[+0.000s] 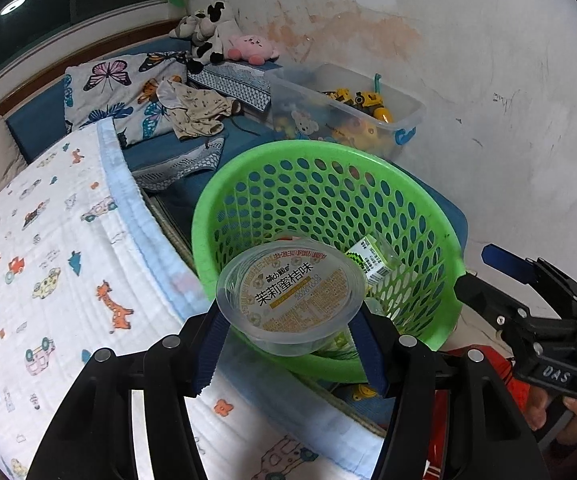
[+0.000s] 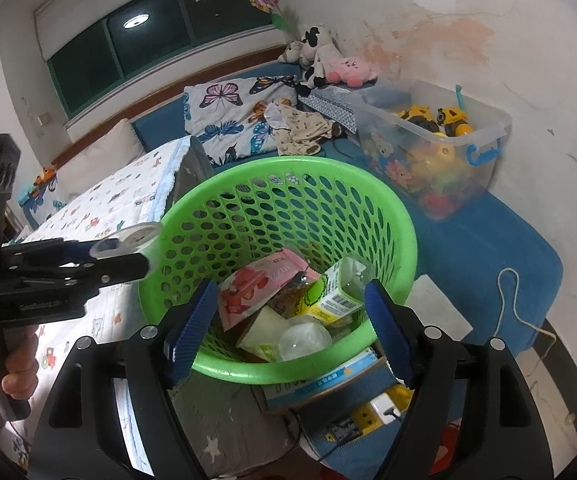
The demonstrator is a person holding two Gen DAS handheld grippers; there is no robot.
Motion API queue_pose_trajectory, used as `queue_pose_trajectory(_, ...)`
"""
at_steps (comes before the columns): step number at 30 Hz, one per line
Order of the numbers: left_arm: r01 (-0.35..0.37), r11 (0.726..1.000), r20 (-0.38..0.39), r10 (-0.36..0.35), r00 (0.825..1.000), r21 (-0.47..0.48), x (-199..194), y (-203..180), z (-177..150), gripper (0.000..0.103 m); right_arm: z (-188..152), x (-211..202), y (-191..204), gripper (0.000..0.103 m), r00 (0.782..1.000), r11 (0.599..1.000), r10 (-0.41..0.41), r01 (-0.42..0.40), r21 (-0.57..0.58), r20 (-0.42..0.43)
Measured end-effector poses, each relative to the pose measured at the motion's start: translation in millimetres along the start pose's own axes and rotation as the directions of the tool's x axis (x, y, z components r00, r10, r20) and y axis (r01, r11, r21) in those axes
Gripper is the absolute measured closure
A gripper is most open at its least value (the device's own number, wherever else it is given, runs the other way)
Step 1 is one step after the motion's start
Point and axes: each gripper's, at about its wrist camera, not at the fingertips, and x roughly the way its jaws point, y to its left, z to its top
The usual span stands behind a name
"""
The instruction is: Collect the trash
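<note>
Left wrist: round clear cup [image 1: 292,300] gripped.

Place: a child's bedroom in a home
Signs: bed quilt [image 1: 48,248]; plush toys [image 1: 208,28]; toy bin [image 2: 440,140]; butterfly pillow [image 2: 232,116]

I count one green basket [image 2: 368,196], two grippers, my left [image 1: 288,344] and my right [image 2: 288,316], and one clear jelly cup [image 1: 292,296]. One pink wrapper [image 2: 256,284] and one yellow-green carton [image 2: 328,296]. One toy bin [image 2: 440,140].
</note>
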Motion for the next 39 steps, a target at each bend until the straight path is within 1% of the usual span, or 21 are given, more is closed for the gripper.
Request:
queue_pose_trajectory(4,0.004,1.000,-0.008,-0.004,1.000,0.003,4,-3,0,0.046,-1,0,1,0.025,1.000,1.000,0.005,-0.005,0.004,0.000)
queue_pose_trajectory(10,0.013,1.000,-0.003,-0.013,1.000,-0.006,4,-1,-1,0.038,-5,0,2,0.025,1.000,1.000,0.009,-0.009,0.010,0.000)
queue_pose_trajectory(16,0.010,1.000,0.018,-0.010,1.000,-0.009,-6,0,-4,0.030,-7,-3,6,0.025,1.000,1.000,0.018,-0.018,0.010,0.000)
queue_pose_trajectory(22,-0.004,1.000,0.049,0.005,0.999,-0.028,-23,12,-9,0.029,-7,-8,17,0.023,0.999,0.999,0.032,-0.032,0.001,0.010)
queue_pose_trajectory(30,-0.065,0.996,0.081,0.069,0.994,-0.056,-49,36,-25,0.024,-11,-14,35,0.021,0.998,0.998,0.059,-0.059,-0.018,0.004)
queue_pose_trajectory(33,-0.079,0.994,0.090,0.085,0.992,-0.074,-61,46,-33,0.023,-13,-17,43,0.020,0.998,0.997,0.070,-0.070,-0.022,0.002)
queue_pose_trajectory(35,-0.089,0.992,0.099,0.098,0.990,-0.090,-69,53,-39,0.020,-14,-18,48,0.019,0.997,0.997,0.075,-0.075,-0.025,0.000)
queue_pose_trajectory(39,-0.106,0.987,0.117,0.120,0.986,-0.122,-86,66,-51,0.017,-17,-21,59,0.019,0.997,0.996,0.082,-0.083,-0.031,-0.009)
